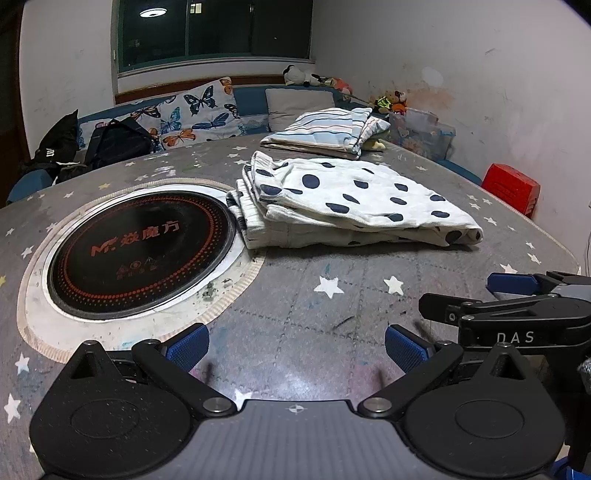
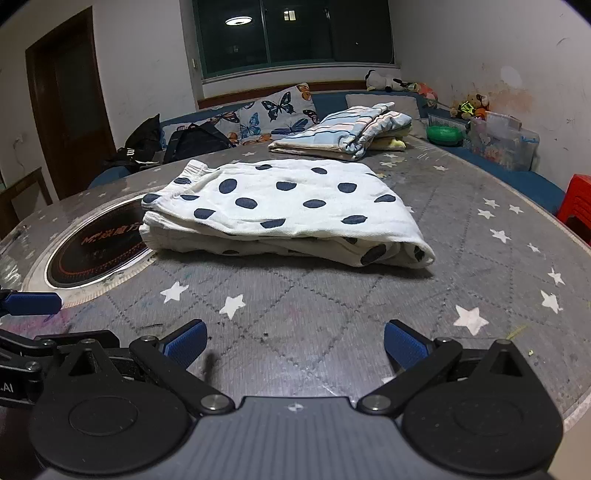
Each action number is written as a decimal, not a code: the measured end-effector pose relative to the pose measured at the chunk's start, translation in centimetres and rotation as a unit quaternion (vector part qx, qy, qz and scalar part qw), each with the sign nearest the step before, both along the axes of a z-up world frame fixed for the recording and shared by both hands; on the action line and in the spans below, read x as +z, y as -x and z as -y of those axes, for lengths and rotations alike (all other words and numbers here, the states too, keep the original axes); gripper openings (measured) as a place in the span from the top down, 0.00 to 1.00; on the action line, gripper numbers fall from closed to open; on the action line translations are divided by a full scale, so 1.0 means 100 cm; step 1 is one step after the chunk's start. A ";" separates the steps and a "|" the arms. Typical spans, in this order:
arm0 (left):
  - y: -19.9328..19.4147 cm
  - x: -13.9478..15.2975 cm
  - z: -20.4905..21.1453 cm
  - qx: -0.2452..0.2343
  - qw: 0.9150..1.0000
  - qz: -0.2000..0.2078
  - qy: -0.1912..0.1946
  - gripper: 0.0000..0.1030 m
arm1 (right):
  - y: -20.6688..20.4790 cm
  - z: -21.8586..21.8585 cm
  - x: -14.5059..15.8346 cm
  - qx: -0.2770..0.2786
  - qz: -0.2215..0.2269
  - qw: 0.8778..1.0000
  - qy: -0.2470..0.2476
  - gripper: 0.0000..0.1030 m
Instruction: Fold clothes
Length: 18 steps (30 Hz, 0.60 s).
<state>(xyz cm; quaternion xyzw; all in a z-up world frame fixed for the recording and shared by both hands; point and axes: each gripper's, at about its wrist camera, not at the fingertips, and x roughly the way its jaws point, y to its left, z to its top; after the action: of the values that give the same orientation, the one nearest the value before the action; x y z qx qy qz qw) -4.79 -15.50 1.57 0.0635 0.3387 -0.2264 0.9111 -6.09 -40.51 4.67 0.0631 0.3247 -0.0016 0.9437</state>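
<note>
White scuffed walls (image 2: pixel 480 44), stained orange at far right. Dark window (image 2: pixel 295 33) on far wall, ceiling lamp reflection (image 2: pixel 239 21) in the glass. Brown door (image 2: pixel 70 107) at left. Blue bench sofa (image 1: pixel 251 99) along far wall with butterfly cushions (image 1: pixel 192 114), grey pillow (image 1: pixel 299 109), black bags (image 1: pixel 110 142) at left, plush toys (image 2: pixel 469 105) in far right corner. Red plastic stool (image 1: pixel 511 186) at right. Grey star-patterned surface (image 2: pixel 332 314) with round black cooktop (image 1: pixel 140 251) set in on the left.
</note>
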 end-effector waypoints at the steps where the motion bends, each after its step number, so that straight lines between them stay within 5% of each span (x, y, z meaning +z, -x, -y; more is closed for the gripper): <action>1: -0.001 0.000 0.001 0.000 1.000 0.000 -0.001 0.00 | -0.001 0.000 0.000 0.000 0.000 1.000 0.000 0.00; 18: -0.016 -0.001 0.014 -0.003 1.000 -0.003 -0.025 0.00 | -0.009 0.008 0.001 -0.005 -0.001 1.000 -0.011 0.00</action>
<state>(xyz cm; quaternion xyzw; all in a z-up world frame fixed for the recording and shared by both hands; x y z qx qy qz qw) -3.19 -16.95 1.52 0.0868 0.3464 -0.2211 0.9075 -5.17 -41.32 4.80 0.0754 0.3256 -0.0025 0.9425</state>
